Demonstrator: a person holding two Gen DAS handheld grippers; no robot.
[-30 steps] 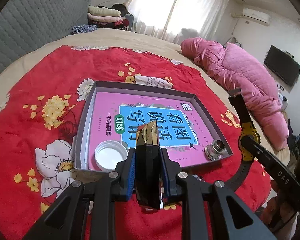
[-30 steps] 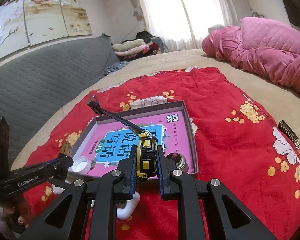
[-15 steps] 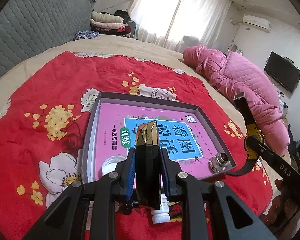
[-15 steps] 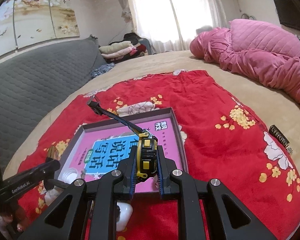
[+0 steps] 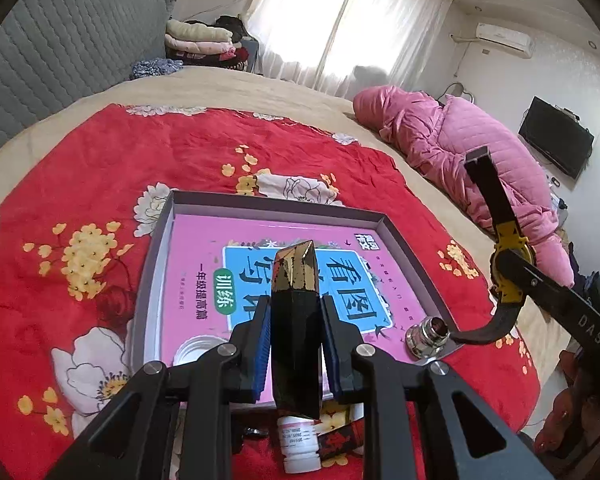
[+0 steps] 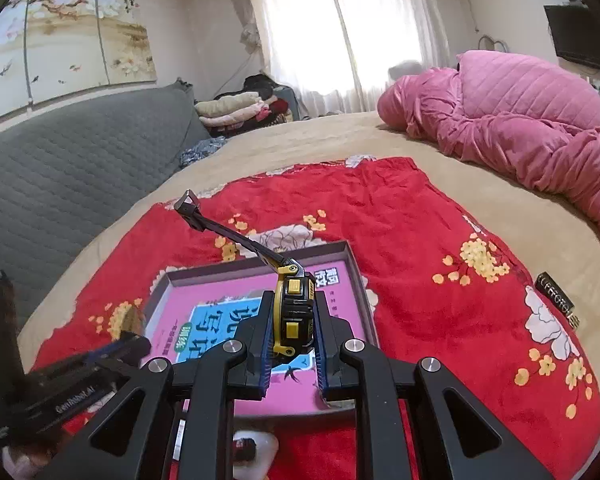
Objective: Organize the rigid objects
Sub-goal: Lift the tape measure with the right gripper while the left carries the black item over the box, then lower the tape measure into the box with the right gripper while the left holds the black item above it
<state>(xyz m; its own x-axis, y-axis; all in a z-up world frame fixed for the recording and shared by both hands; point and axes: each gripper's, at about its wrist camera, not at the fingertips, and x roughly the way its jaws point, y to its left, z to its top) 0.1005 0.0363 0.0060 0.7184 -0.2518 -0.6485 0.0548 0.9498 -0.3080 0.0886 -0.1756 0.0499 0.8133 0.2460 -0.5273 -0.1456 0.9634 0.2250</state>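
Both grippers have lifted higher above the flat gray tray (image 5: 396, 236). On the left, the left gripper (image 5: 296, 340) squeezes a shiny black pointed block (image 5: 295, 320). On the right, the right gripper (image 6: 293, 336) pinches a yellow-and-black watch (image 6: 294, 312), its strap sticking up.

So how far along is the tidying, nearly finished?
Partway, I'd say. Already in the tray: a pink book, a white lid and a metal fitting. In hand: the left gripper clamps a black faceted block, the right gripper a watch. Left on the blanket: a white bottle.
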